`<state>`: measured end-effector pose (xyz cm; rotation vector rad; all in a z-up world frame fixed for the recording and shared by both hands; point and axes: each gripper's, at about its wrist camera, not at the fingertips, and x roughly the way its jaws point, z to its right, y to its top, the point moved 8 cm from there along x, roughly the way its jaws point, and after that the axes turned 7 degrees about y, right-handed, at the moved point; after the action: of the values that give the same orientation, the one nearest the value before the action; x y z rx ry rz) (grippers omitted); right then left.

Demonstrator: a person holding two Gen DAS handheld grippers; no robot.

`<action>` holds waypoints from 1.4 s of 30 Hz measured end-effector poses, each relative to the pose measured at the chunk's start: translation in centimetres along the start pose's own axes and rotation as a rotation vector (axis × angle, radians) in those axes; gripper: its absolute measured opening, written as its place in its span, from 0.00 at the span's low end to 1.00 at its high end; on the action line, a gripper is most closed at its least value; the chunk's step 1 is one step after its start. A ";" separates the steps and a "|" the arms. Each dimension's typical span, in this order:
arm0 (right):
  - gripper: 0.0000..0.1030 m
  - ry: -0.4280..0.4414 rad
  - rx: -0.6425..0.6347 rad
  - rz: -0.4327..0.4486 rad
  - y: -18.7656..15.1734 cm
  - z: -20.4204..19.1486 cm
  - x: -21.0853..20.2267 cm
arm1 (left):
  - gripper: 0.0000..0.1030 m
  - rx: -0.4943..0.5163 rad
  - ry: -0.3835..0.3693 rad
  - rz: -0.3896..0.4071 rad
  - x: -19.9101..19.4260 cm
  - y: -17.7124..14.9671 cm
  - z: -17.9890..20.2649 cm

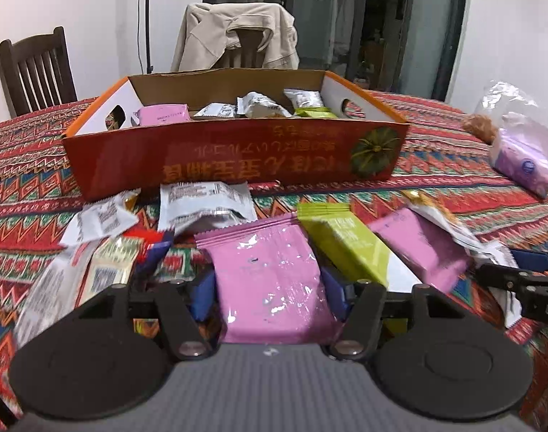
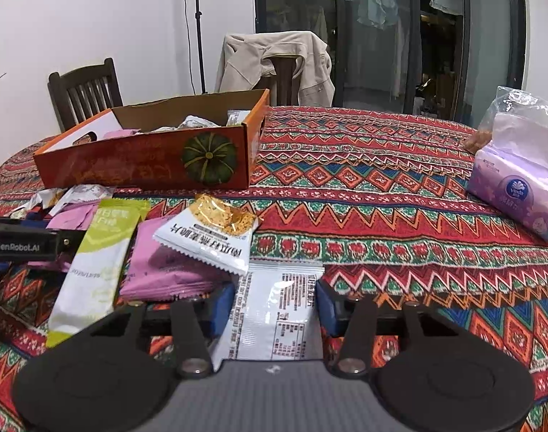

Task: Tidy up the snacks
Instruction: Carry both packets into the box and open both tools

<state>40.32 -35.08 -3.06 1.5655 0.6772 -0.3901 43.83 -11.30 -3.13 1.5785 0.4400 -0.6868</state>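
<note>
My left gripper (image 1: 270, 288) has its blue pads against both sides of a pink snack packet (image 1: 270, 270) that lies on the table pile. My right gripper (image 2: 275, 302) grips a white printed packet (image 2: 277, 309) between its pads. Loose around them lie a green packet (image 1: 345, 244), another pink packet (image 1: 417, 248), white packets (image 1: 205, 201) and a cracker packet (image 2: 209, 237). Beyond stands the open orange cardboard box (image 1: 238, 151) with several snacks inside. The box (image 2: 130, 165) sits far left in the right wrist view.
A purple tissue pack (image 2: 515, 194) and a clear plastic bag (image 1: 504, 104) sit at the right on the patterned tablecloth (image 2: 381, 187). Behind the table are a dark wooden chair (image 1: 32, 68) and a chair draped with a beige jacket (image 1: 238, 39).
</note>
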 end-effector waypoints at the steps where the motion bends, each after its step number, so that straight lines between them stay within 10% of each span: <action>1: 0.45 0.004 0.003 0.001 -0.2 0.0 -0.3 | 0.60 0.000 -0.006 0.003 -0.7 -0.3 0.0; 23: 0.45 0.120 -0.077 0.081 -0.8 -6.6 -8.0 | 0.61 -0.076 -0.013 0.099 -11.3 -3.0 -4.5; 42: 0.45 0.225 -0.224 0.136 13.5 -9.8 1.5 | 0.61 -0.033 -0.081 0.165 -2.4 12.3 -8.0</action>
<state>48.55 -25.20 7.72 1.4425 0.7545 -0.0340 51.30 -4.75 7.91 1.5312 0.2568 -0.6119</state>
